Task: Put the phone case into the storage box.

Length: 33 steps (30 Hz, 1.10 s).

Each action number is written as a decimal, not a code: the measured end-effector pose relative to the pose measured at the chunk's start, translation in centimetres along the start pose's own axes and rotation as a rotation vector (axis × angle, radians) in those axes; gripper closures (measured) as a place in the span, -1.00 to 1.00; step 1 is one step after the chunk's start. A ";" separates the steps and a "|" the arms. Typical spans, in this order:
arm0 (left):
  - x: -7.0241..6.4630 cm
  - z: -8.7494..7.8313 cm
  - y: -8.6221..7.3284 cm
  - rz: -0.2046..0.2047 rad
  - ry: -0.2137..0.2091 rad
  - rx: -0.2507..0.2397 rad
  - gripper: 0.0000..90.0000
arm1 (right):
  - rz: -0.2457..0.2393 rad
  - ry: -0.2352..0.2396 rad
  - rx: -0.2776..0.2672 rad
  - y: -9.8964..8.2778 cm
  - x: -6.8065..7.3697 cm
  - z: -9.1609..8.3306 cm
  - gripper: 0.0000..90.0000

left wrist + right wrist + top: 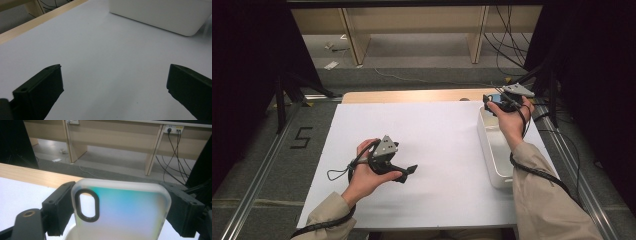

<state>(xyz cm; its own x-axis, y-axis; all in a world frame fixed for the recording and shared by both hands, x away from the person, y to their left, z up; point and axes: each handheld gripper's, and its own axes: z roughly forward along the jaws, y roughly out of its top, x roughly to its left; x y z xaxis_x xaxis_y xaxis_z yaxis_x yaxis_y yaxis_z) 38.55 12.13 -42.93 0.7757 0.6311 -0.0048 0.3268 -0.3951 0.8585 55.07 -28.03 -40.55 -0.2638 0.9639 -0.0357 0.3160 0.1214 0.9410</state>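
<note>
I hold a phone case (120, 212) across its width in my right gripper (120, 210), the jaws pressed on its two long edges, over the far end of the bin (492, 160) at the right edge of the tabletop (427, 145). As I judge it, the case is either just lifted from the bin or about to go in; which one I cannot tell, and the setting down is what is left. The case is frosted, translucent and soft-looking, with rounded corners, a teal-to-pink sheen and a black-rimmed oval camera hole near one corner. The bin is white, smooth plastic, long and rounded. The tabletop is matte white sheet with a pale wood strip at the far edge. My left gripper (409, 172) rests wide and empty on the tabletop, well apart from the bin.
</note>
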 end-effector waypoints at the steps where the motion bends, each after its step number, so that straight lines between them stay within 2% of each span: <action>1: 0.0 0.0 0.0 0.000 0.000 0.000 -0.99 | -0.001 -0.001 0.002 0.0 0.0 0.0 -0.59; 33: 0.0 0.0 0.0 0.001 -0.001 -0.001 -1.00 | 0.001 -0.001 0.044 -0.9 0.1 0.6 -0.59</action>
<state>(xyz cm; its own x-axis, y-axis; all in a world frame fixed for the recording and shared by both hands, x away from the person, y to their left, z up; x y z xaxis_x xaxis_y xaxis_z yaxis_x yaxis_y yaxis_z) 38.54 12.13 -42.91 0.7765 0.6301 -0.0046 0.3258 -0.3953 0.8588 55.34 -27.86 -41.62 -0.2628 0.9642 -0.0345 0.3559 0.1302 0.9254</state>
